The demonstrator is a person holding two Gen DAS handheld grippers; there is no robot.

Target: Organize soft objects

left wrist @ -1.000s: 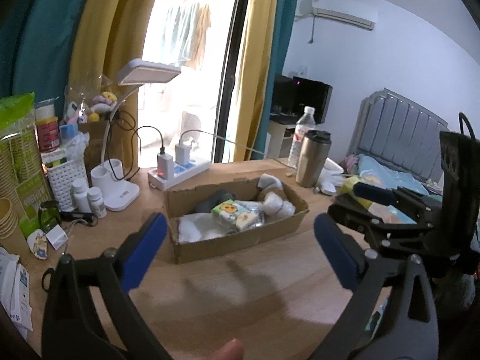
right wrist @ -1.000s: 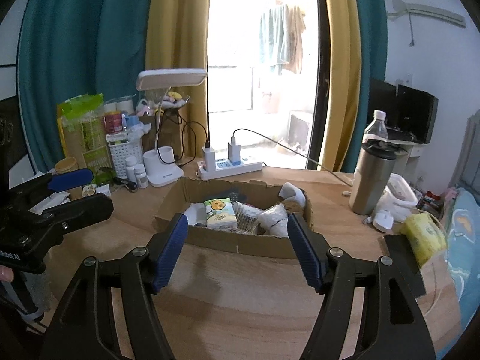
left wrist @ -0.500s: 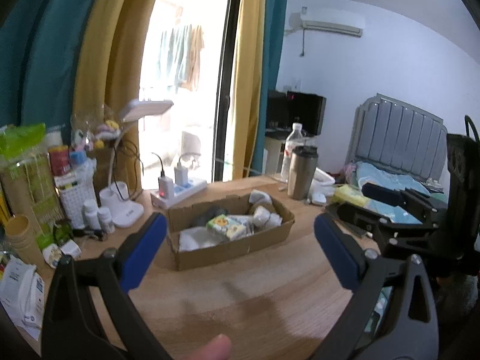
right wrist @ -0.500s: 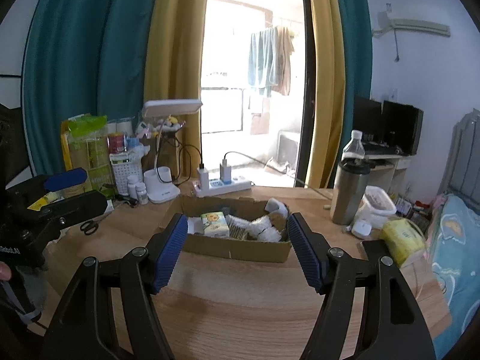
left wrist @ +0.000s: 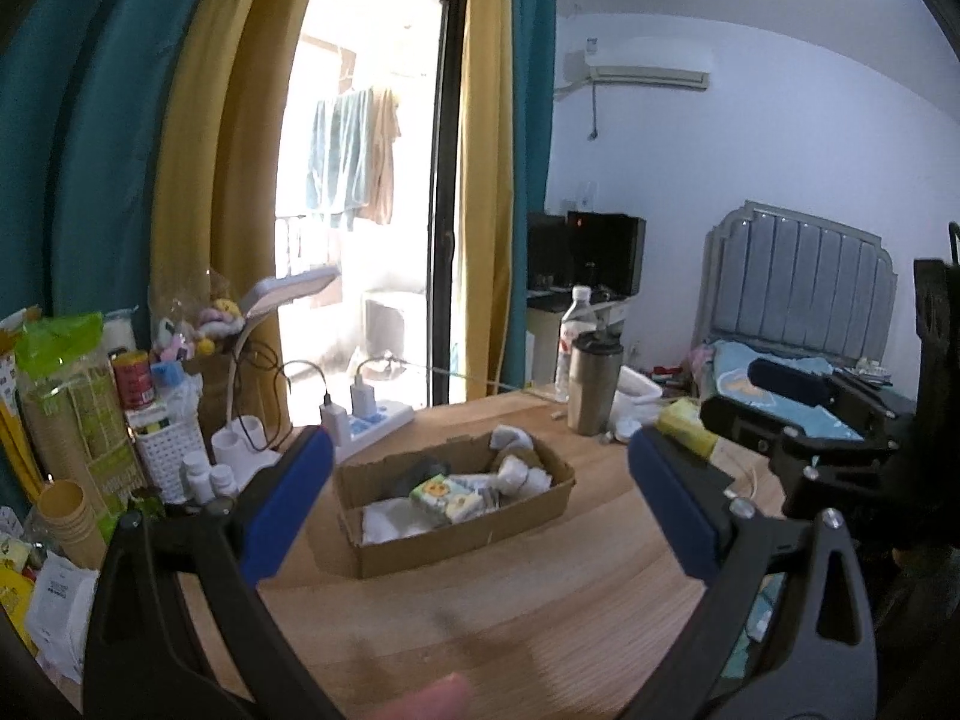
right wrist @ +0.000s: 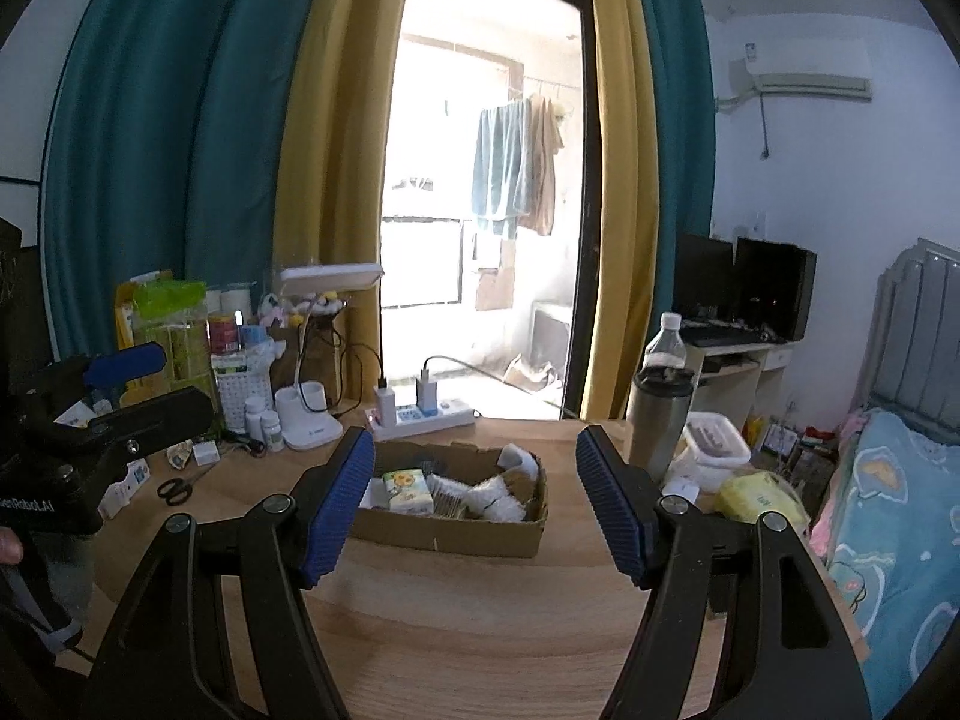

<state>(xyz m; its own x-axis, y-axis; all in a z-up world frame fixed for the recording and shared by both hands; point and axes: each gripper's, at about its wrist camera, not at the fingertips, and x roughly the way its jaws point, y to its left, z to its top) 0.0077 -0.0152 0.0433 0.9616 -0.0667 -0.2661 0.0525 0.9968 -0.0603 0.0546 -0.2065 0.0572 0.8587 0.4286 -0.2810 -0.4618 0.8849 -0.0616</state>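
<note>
The cardboard box [right wrist: 456, 501], centre of the frame on the wooden table [right wrist: 480, 630], holds the soft objects: a printed tissue pack [right wrist: 409, 489], fluffy white rolled socks [right wrist: 495, 498] and something grey (too dim to name). All look light and squashy, best pinched across the middle; the pack's film is probably slick. The right gripper [right wrist: 474, 504] and the left gripper [left wrist: 480, 510] stand spread and empty, well short of the box. A steel tumbler [right wrist: 657, 420] stands right of it.
</note>
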